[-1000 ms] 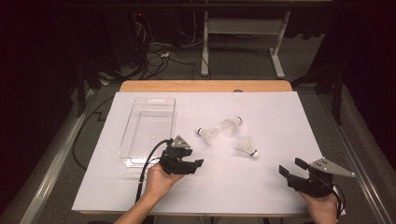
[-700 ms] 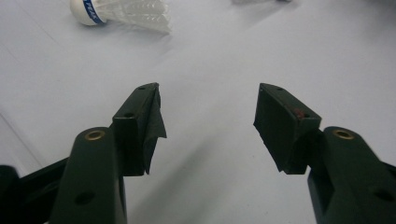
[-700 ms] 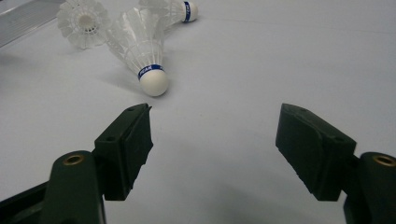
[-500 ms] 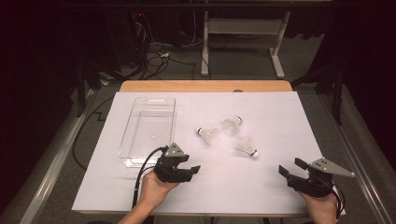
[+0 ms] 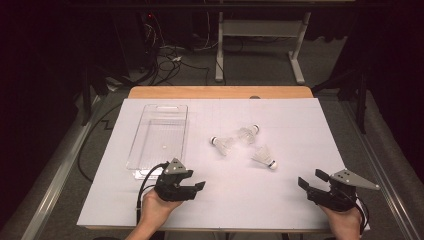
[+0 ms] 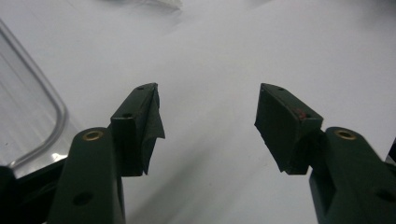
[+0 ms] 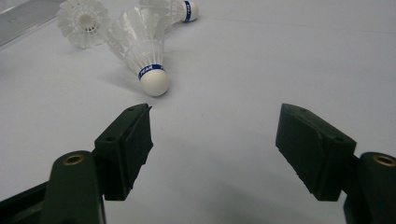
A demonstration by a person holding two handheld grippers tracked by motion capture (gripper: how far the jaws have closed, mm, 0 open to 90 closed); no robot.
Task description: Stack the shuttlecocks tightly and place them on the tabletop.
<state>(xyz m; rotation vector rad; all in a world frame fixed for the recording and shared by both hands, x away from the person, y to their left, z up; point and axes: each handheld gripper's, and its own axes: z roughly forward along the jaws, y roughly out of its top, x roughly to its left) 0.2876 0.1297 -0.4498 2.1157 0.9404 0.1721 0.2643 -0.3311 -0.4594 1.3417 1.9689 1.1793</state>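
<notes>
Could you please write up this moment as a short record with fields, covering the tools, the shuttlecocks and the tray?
surface: white sheet over a wooden table
left tool: jaws open, nothing between them, beside the tray's near end
right tool: jaws open, nothing between them, at the sheet's near right
shuttlecocks: three, lying close together mid-sheet
nearest shuttlecock: on its side, cork end toward the right tool
clear tray: left part of the sheet, no shuttlecock inside
</notes>
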